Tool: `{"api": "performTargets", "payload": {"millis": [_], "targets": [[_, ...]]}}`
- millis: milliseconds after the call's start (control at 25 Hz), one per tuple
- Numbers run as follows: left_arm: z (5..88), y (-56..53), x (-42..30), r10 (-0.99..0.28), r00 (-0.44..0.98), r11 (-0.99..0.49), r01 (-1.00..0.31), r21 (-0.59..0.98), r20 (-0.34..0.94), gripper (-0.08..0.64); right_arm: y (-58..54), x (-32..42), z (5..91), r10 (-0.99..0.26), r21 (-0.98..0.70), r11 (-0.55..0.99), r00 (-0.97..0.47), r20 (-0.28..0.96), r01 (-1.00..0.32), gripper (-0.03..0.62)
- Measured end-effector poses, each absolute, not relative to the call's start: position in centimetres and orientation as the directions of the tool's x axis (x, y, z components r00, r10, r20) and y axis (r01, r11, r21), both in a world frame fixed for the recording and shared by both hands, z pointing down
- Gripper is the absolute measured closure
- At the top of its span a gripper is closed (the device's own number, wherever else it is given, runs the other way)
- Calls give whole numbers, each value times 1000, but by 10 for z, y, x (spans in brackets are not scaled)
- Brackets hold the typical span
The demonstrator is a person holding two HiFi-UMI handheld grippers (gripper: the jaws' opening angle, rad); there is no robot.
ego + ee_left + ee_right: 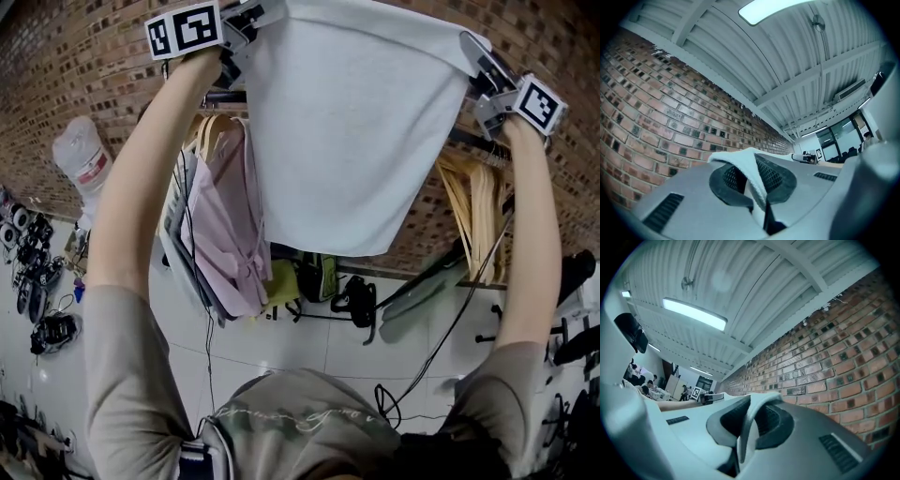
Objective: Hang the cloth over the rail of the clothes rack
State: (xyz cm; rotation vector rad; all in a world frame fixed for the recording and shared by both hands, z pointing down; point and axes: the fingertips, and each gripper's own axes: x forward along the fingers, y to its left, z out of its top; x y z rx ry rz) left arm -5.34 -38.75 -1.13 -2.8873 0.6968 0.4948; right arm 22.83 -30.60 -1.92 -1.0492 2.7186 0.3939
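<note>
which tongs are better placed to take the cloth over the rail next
Left, marginally. The left tongs and right tongs each clamp a top corner of the cloth above the rail; the left looks nearer it in the head view. Likely both must move together.

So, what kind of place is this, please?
Probably a lab or workshop hall, not a home: a bare brick wall, a ribbed metal ceiling with a strip light, and cables on the tiled floor.

One cloth (347, 122), white. Two grippers: left gripper (246, 28) and right gripper (478, 61). Two marker cubes (185, 28), one per gripper. One rail (472, 140). One pink shirt (230, 225). One water bottle (82, 159). Wooden hangers (478, 216), right: a bunch of several, exact number unclear.
</note>
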Motion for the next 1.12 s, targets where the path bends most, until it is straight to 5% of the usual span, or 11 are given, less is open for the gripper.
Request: {"api": "performTargets", "payload": {"millis": [1120], "targets": [[39, -504, -22, -550, 821, -825, -563, -52, -157, 543, -441, 264, 40, -742, 118, 647, -658, -128, -753, 571]]}}
